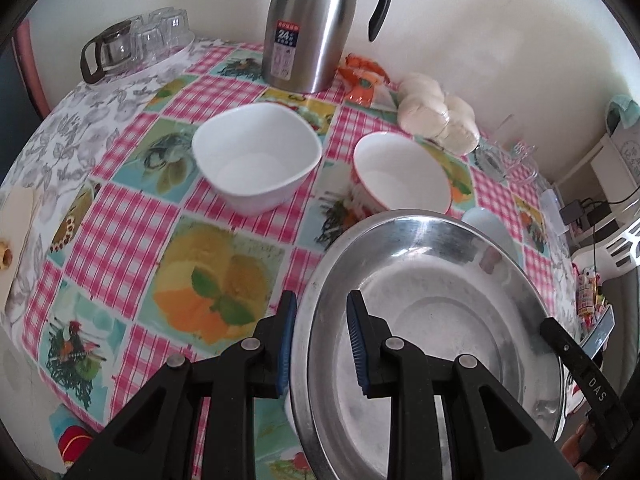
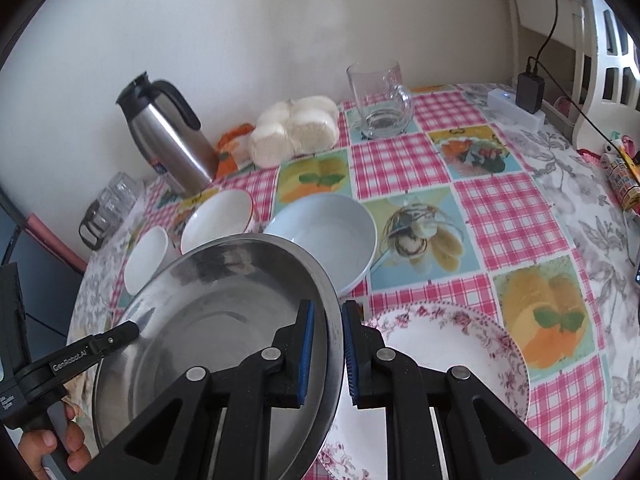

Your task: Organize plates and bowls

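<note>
Counter (image 2: 500, 216) under a pink-checked cloth carries everything. Steel plate (image 2: 224, 332) is tilted up above the counter, its rim gripped at both sides: left gripper (image 1: 322, 344) jaws straddle the left rim, right gripper (image 2: 326, 354) jaws are clamped around the right rim. Floral plate (image 2: 452, 352) lies flat just beneath. Pale blue bowl (image 2: 332, 236), red-rimmed bowl (image 1: 400, 174) and square white bowl (image 1: 256, 156) stand behind.
</note>
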`<state>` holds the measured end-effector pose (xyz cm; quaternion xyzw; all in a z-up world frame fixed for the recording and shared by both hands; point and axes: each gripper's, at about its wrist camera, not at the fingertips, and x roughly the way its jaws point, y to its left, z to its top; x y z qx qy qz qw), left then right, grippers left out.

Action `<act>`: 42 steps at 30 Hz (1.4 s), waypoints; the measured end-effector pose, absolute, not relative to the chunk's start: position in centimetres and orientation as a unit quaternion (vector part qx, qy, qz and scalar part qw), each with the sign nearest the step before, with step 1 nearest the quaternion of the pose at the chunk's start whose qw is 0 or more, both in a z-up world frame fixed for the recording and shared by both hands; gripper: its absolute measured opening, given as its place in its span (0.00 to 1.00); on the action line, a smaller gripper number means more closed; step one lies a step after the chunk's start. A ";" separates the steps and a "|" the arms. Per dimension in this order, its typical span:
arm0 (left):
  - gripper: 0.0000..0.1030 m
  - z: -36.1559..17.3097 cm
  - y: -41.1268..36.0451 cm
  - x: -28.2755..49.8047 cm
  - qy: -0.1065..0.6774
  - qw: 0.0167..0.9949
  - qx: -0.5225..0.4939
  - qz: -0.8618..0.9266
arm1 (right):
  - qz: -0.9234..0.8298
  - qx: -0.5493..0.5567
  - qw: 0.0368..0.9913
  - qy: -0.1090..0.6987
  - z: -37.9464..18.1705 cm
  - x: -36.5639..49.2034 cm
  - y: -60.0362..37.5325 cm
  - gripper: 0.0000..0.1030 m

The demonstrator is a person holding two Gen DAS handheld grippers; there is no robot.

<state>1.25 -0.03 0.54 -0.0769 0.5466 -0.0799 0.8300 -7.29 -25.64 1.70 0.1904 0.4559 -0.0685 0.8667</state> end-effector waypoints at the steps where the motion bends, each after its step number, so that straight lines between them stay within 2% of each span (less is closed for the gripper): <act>1: 0.26 0.3 0.1 1.2 0.551 0.827 -0.079 -0.080 | -0.069 0.189 0.866 0.458 1.6 -7.3 -25.5 0.15; 34: 0.26 -4.1 2.4 2.5 0.621 0.779 -0.081 -0.019 | -0.059 0.107 0.833 0.540 -2.6 -5.7 -21.5 0.17; 42: 0.30 -5.0 2.2 2.6 0.633 0.770 -0.077 -0.020 | -0.060 0.096 0.825 0.554 -3.5 -5.5 -21.0 0.18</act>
